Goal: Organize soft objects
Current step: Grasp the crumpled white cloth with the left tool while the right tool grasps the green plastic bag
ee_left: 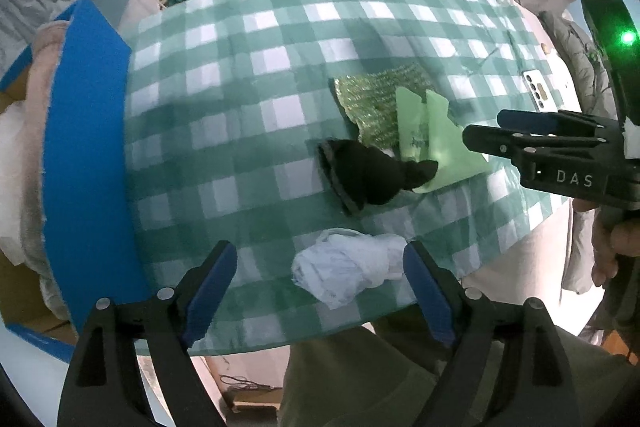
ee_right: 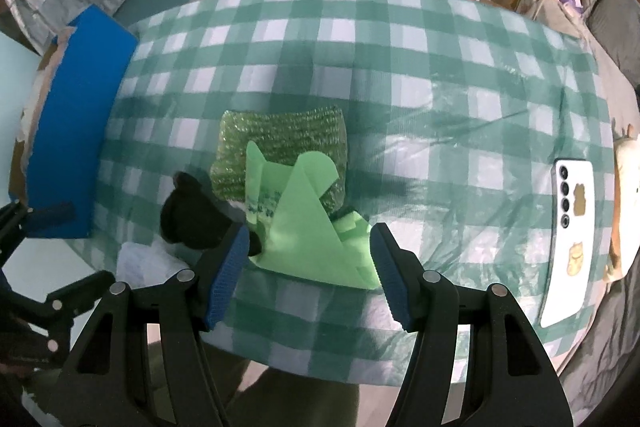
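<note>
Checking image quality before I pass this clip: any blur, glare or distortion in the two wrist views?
Left wrist view: strong fisheye bending of the checked tablecloth, dark vignette at the corners, a green LED flare on the right gripper, the blue box edge soft. Right wrist view: same barrel distortion, sheen on the tablecloth near the phone, green paper bag fairly sharp.

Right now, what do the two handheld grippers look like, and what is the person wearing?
Both the left gripper and right gripper are black plastic with silver pins and ribbed blue pads on the fingers. In the left view, the right one carries white "DAS" lettering and a glowing green light. The trousers look olive.
</note>
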### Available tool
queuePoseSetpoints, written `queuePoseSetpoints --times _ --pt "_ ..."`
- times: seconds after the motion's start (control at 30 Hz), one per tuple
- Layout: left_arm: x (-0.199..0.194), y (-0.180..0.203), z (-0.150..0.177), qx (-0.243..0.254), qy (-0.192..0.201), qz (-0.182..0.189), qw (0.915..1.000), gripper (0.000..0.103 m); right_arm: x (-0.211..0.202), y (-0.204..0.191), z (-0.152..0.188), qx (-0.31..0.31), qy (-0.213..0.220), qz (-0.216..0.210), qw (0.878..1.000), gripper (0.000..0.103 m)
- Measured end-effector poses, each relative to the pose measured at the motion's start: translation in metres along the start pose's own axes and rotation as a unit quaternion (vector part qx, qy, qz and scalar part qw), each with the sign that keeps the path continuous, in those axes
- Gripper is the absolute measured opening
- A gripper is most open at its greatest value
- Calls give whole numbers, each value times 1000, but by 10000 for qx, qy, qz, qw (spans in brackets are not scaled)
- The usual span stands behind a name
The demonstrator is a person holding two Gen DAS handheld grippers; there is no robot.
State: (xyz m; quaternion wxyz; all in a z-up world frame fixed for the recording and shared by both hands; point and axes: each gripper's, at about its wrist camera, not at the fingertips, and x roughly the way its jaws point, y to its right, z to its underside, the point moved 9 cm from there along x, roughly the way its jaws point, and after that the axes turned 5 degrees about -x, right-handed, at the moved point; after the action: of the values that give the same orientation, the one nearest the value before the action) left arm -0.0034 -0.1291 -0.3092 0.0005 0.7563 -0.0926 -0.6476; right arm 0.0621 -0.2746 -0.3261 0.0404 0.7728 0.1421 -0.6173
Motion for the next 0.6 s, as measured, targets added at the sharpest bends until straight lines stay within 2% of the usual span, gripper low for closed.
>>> queuePoseSetpoints --times 0.23,0.5,0.57,0.6 --pt "24 10 10 -4 -264 -14 9997 87 9 4 5 -43 -100 -26 9999 62" --pt "57 12 19 -29 -485 -311 9983 87 11 10 8 -40 -138 -26 9999 62" --pt "60 12 20 -106 -512 -233 9984 84 13 9 8 -64 -149 -43 9999 62" --pt "62 12 20 -117 -525 -175 9984 79 14 9 8 -80 -153 -48 9998 62"
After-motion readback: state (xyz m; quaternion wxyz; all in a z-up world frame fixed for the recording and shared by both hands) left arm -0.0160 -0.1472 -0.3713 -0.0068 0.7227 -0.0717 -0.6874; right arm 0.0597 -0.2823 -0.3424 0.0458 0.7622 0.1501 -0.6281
